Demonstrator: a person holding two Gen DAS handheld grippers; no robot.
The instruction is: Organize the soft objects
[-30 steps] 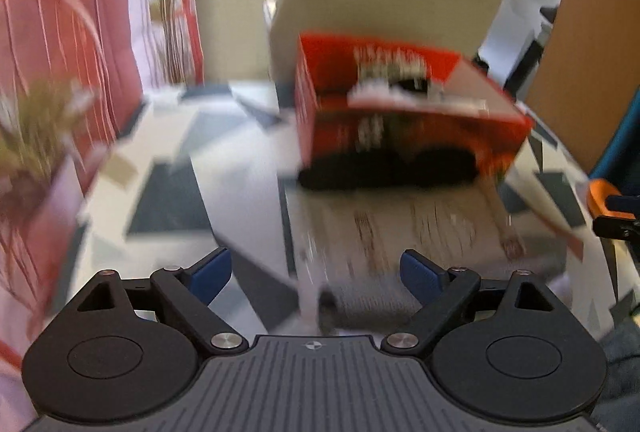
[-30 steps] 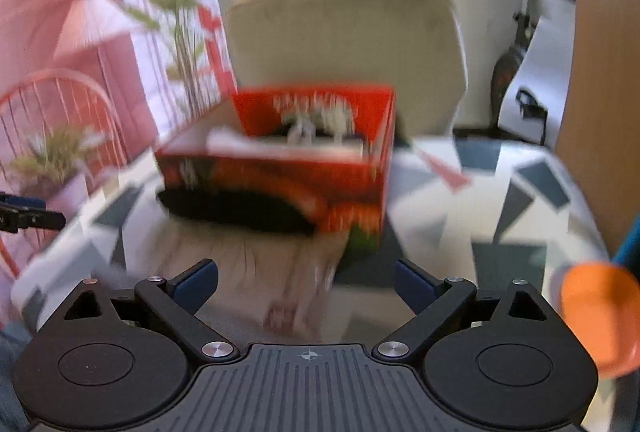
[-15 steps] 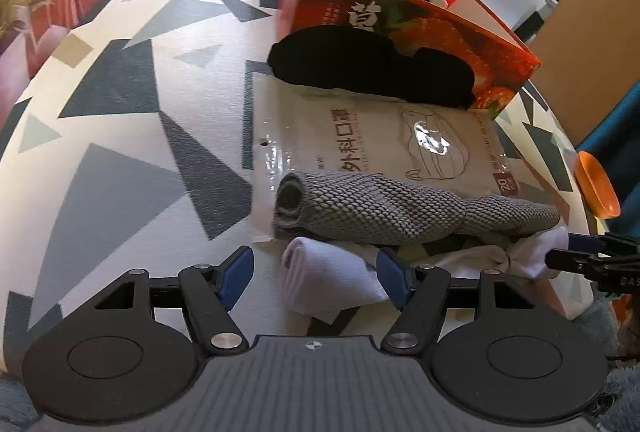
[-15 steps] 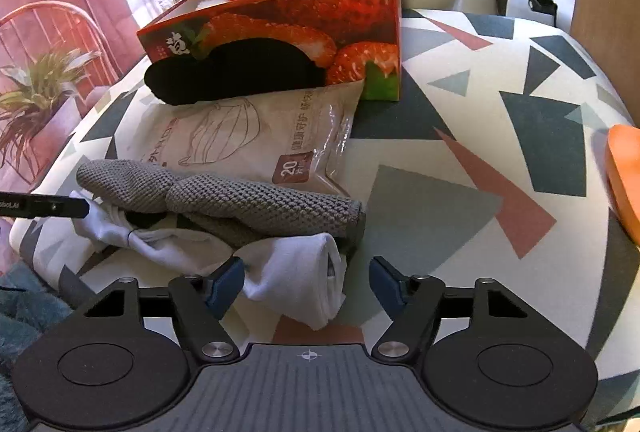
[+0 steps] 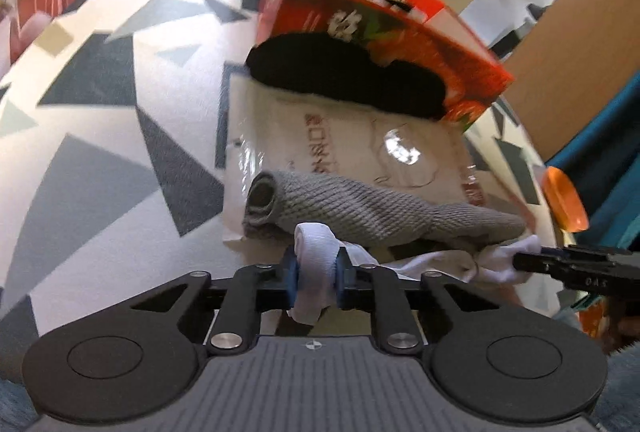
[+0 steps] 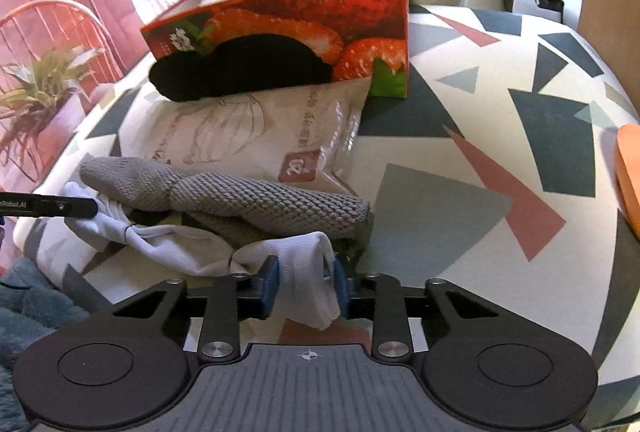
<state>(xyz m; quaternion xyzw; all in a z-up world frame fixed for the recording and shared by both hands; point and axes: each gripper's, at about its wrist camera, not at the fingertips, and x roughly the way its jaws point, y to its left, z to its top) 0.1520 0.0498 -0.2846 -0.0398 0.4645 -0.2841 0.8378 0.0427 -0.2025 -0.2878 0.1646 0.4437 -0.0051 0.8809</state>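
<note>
left tool (image 5: 314, 274) and right tool (image 6: 306, 282), jaws just closed, each pinch one end of the white sock (image 6: 172, 252) lying on the surface (image 6: 460, 159) beside the grey sock (image 6: 256, 199); best lifted evenly, keeping the cloth taut.

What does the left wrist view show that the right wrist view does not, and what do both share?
Left wrist only: the left gripper closed on one end of the white sock, and the grey sock's rolled opening.

Right wrist only: the right gripper closed on the white sock's other end, and a potted plant.

Shared: strawberry box, black sock, mask packet.
</note>
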